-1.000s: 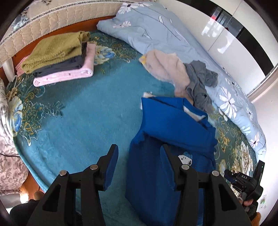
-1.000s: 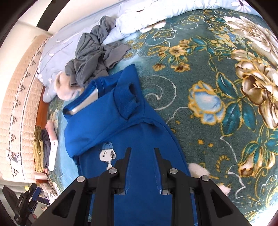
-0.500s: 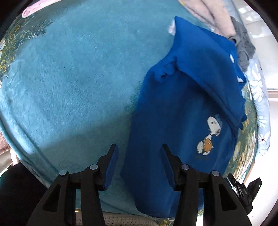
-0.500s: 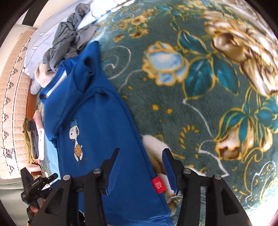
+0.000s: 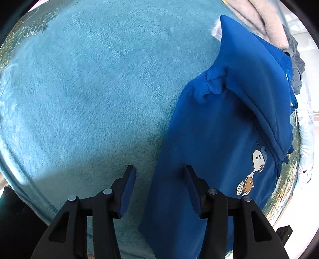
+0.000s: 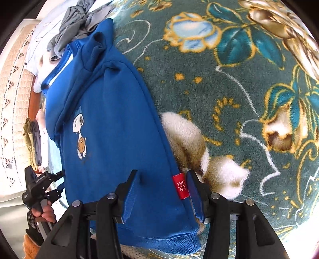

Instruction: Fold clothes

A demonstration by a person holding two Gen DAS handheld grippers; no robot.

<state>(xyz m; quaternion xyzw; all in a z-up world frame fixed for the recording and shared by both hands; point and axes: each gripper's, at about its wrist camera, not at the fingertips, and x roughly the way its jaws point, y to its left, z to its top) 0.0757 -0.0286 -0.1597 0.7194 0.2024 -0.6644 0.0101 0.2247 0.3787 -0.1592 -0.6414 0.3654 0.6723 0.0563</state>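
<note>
A blue sweatshirt (image 5: pixel 219 139) with a cartoon dog print (image 5: pixel 257 167) lies flat on the teal blanket (image 5: pixel 89 89), both sleeves folded in over the chest. My left gripper (image 5: pixel 159 189) is open and low over the sweatshirt's left side edge, which runs between its fingers. In the right wrist view the same sweatshirt (image 6: pixel 111 119) fills the lower left. My right gripper (image 6: pixel 161 191) is open over its right bottom corner, with the red size tag (image 6: pixel 181 186) just inside the right finger. The left gripper (image 6: pixel 45 187) shows at the far side, held by a hand.
A crumpled grey garment (image 6: pixel 75 25) and a beige one (image 5: pixel 259 18) lie beyond the sweatshirt's collar on a pale blue duvet. A stack of folded clothes (image 6: pixel 33 139) sits near the quilted headboard (image 6: pixel 12 79). The floral blanket (image 6: pixel 239 79) spreads to the right.
Both grippers came down and closer to the sweatshirt's bottom end. The right gripper went from nearly closed to wide open and now straddles the tagged corner.
</note>
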